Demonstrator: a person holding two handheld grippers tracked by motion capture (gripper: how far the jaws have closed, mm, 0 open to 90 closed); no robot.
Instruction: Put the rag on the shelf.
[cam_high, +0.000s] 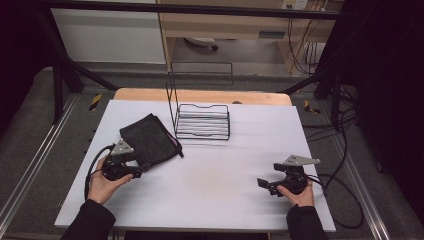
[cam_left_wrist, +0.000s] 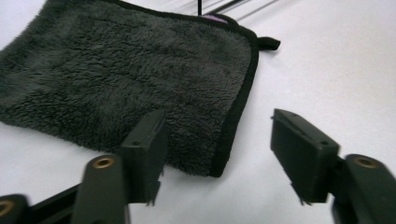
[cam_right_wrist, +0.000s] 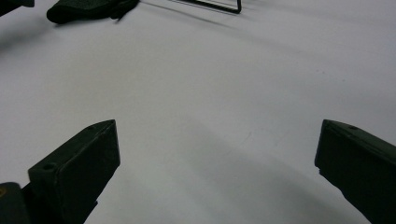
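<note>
- A white matte table (cam_high: 210, 200) sits inside a black metal frame; beyond it at 12 o'clock are a grey floor, pale wooden furniture and hanging cables.
- A dark grey fleecy cloth with black edging (cam_high: 149, 140) lies flat at 10 o'clock, just beside a black wire rack (cam_high: 202, 121) at 12 o'clock.
- The left hand-held gripper (cam_left_wrist: 219, 156) stands with jaws apart, straddling the cloth's near corner.
- The right hand-held gripper (cam_right_wrist: 217, 168), at 4 o'clock, gapes wide over bare table.
- A small purple tag on the cloth is unreadable.
</note>
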